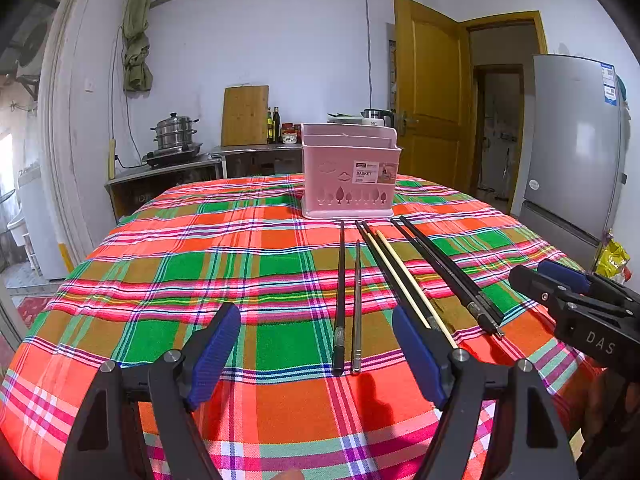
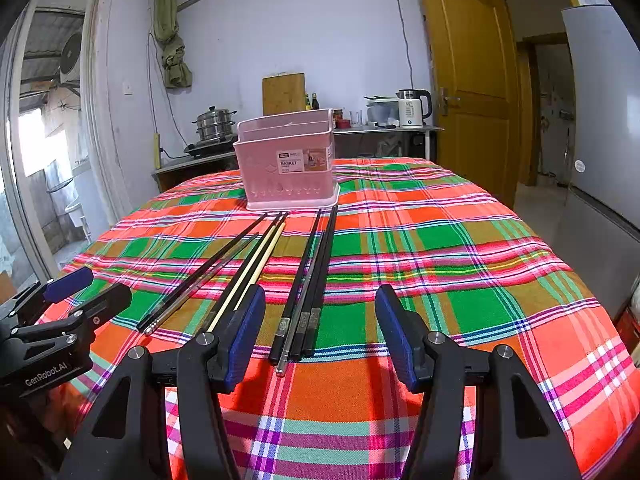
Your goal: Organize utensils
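Left gripper [image 1: 316, 354] and right gripper [image 2: 320, 334] hover side by side, jaws spread wide.

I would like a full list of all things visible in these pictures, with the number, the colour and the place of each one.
basket: one, pink, empty as far as visible, far middle of the table
chopsticks: about nine, mostly black, some silver, one or two pale wood, lying in loose groups in front of the basket
tablecloth: one, red, green and orange plaid, over the whole table
steamer pot: one, silver, on the stove at the back left
cutting board: one, wooden, leaning on the back wall
kettle: one, white and black, back counter
fridge: one, grey, right side
door: one, yellow-brown, open
left gripper: open, holds nothing
right gripper: open, holds nothing
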Motion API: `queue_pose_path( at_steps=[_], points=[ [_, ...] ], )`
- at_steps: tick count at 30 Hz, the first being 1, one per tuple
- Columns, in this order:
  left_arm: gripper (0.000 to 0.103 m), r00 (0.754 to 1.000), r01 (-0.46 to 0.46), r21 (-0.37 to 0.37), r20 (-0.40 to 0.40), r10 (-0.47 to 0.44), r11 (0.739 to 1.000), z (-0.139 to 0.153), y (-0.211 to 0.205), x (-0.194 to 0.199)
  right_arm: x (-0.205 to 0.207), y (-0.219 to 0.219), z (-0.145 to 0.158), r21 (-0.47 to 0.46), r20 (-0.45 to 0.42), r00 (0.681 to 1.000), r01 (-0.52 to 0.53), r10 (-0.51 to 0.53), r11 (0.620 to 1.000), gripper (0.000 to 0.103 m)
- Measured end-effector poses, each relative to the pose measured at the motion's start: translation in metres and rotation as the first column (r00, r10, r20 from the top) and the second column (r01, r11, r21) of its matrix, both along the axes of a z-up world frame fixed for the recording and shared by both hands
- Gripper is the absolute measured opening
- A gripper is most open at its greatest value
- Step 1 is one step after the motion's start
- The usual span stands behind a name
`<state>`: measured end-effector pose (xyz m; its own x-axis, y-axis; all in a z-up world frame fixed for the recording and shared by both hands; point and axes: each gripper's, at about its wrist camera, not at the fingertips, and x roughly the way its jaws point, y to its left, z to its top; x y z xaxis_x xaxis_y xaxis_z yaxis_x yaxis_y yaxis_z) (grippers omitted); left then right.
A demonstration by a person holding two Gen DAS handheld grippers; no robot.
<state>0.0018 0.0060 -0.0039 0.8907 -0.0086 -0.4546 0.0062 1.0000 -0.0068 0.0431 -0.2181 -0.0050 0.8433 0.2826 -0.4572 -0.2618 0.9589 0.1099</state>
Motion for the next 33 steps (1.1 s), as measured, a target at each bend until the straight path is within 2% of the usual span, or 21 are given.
queue_pose_path(
  at_steps=[33],
  points=[
    [0.078, 1.0, 0.0, -0.001, -0.013, 0.0, 1.0, -0.0009, 0.0006, 0.0014, -0.0004, 0.001, 0.0035, -0.003, 0.005, 1.0, -0.003, 0.003, 1.0, 0.058]
  ],
)
